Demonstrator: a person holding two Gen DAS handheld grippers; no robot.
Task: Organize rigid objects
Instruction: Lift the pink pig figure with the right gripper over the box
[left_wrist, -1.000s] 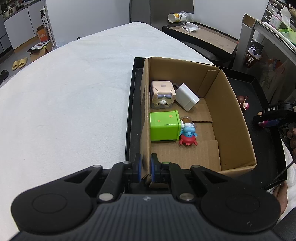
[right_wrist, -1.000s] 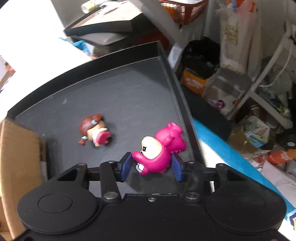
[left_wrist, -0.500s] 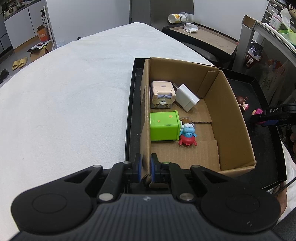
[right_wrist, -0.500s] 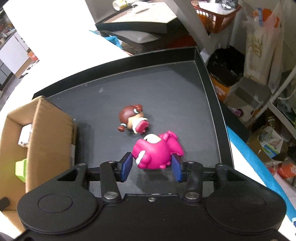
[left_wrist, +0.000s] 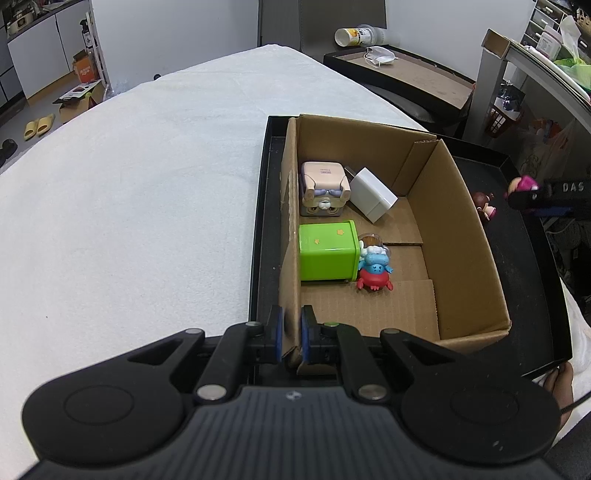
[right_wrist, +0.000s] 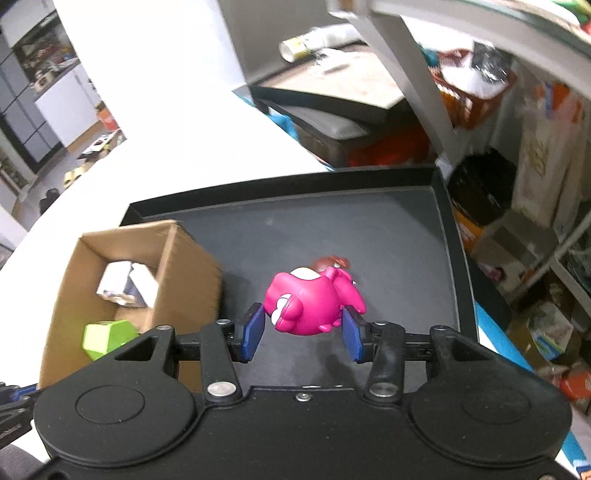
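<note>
Magenta plastic cartoon figurine (right_wrist: 310, 302), round-bodied with a cream face patch and stubby limbs, sits squarely between the jaws of the right gripper (right_wrist: 303, 332), whose blue pads (right_wrist: 253, 330) are clamped on its flanks; it hangs clear above the black tray floor (right_wrist: 388, 236). Judging by its moulded shell, it should be light, rigid and not fragile, but glossy and curved, so it could twist or squirt out if pinched off-centre. The widest part of the belly, where the pads sit now, looks the safest hold; the thin ears and limbs would give poor purchase.

Just beyond those jaws, partly hidden by the pink toy, lies a small brown-haired doll figurine (right_wrist: 330, 262) on the tray. Off to the left of the jaws stands the open brown cardboard box (right_wrist: 184, 280).

The left gripper (left_wrist: 291, 334) has its jaws together on the near corner wall of that box, steadying it. Ahead of those jaws, inside the box, are a lime-green plastic cube (left_wrist: 327, 249), a red-and-blue stacked crab toy (left_wrist: 373, 269), a beige box with a cartoon animal face (left_wrist: 325, 186) and a plain white block (left_wrist: 373, 197).

Readable writing is scant: the letters "DAS" in white on the right gripper's black finger in the left wrist view. Print on the beige box is too small to read.
</note>
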